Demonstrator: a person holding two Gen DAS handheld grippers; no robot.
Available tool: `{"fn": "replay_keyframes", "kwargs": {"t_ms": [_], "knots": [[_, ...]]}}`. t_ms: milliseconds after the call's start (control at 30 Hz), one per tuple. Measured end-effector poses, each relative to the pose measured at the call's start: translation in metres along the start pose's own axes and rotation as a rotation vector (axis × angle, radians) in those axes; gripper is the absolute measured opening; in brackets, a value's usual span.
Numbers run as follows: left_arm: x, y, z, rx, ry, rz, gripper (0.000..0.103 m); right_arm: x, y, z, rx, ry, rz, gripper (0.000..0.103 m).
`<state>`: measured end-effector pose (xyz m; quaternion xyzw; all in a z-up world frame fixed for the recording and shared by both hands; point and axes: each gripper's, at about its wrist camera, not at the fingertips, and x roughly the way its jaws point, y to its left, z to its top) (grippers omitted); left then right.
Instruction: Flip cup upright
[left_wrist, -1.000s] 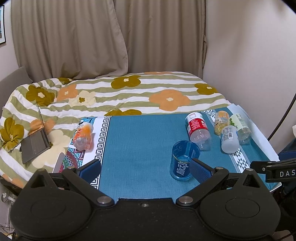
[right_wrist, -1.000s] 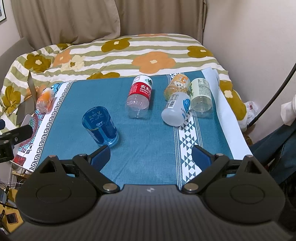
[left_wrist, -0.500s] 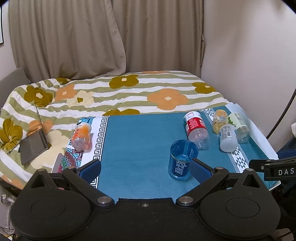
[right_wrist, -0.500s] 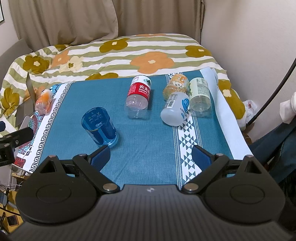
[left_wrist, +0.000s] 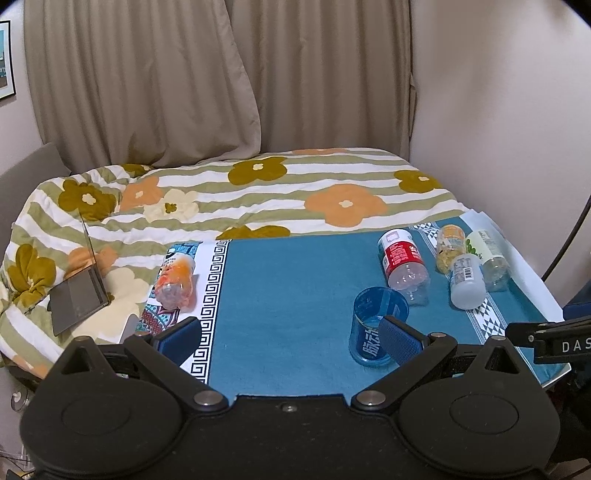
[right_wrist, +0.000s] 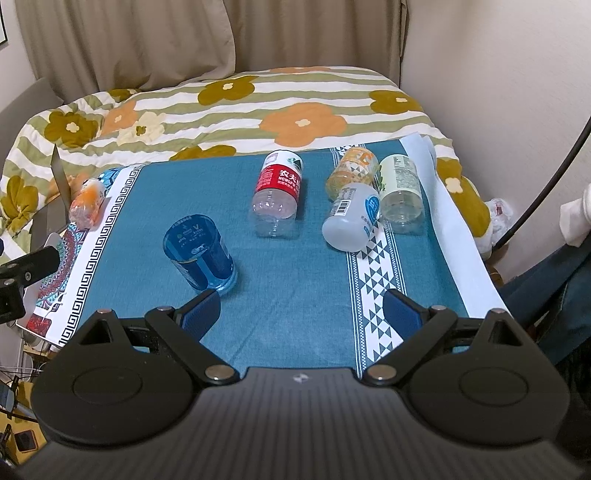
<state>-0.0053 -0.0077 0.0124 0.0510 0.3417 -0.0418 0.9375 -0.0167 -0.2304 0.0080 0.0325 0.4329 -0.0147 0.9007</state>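
Observation:
A clear blue cup (left_wrist: 376, 325) stands on the teal cloth (left_wrist: 288, 288), wider end up in the left wrist view; I cannot tell for sure which end is its mouth. It also shows in the right wrist view (right_wrist: 201, 254). My left gripper (left_wrist: 288, 338) is open and empty, its right fingertip just in front of the cup. My right gripper (right_wrist: 301, 314) is open and empty, with the cup just beyond its left fingertip.
A red-label bottle (right_wrist: 277, 195) lies mid-cloth. Three more bottles (right_wrist: 364, 199) lie together at the right. An orange bottle (left_wrist: 175, 282) lies at the left cloth edge. A flowered quilt (left_wrist: 258, 192) lies behind, with a laptop (left_wrist: 79, 291) at left.
Both grippers have drawn back and risen slightly, so the table sits lower in both views. The cup and bottles have not moved.

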Motion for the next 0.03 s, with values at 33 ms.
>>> {"fn": "replay_keyframes", "kwargs": {"t_ms": [33], "knots": [[-0.0001, 0.0003, -0.0003, 0.000, 0.000, 0.001, 0.103, 0.0001, 0.0000, 0.0000, 0.000, 0.000, 0.000, 0.103]]}}
